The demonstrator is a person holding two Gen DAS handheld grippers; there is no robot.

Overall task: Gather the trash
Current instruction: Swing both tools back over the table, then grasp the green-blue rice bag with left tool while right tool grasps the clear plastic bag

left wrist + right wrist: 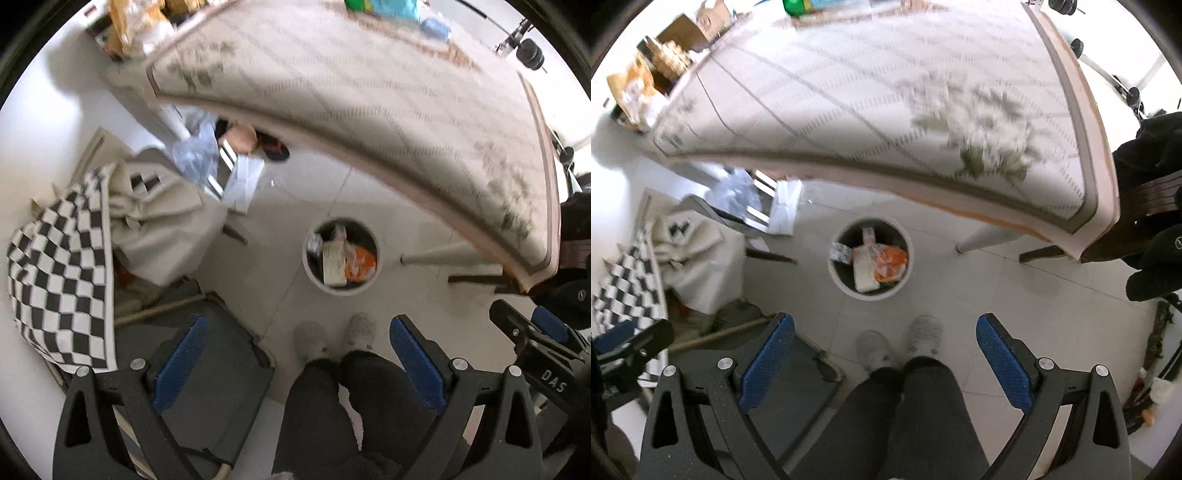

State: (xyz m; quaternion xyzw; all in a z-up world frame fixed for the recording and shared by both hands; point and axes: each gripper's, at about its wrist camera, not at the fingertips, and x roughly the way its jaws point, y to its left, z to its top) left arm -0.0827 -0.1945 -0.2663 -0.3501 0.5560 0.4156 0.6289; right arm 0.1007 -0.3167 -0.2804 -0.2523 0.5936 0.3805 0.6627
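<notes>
A round white trash bin (312, 275) stands on the tiled floor below the table edge; it also shows in the right wrist view (837, 280). Inside lie a pale box (332, 264), an orange wrapper (360, 264) and other packaging (866, 269). My left gripper (299, 343) is open and empty, held high above the floor near the bin. My right gripper (884, 339) is open and empty too, beside it. The right gripper's body shows at the right of the left wrist view (532, 339). Green and blue items (384, 7) lie blurred at the table's far end.
A table with a patterned cloth (351, 92) fills the upper part of both views. A checkered cloth (59, 273) and a cream bag (162, 221) lie at left. The person's legs and slippers (332, 336) stand under the grippers. A table leg (982, 238) is right of the bin.
</notes>
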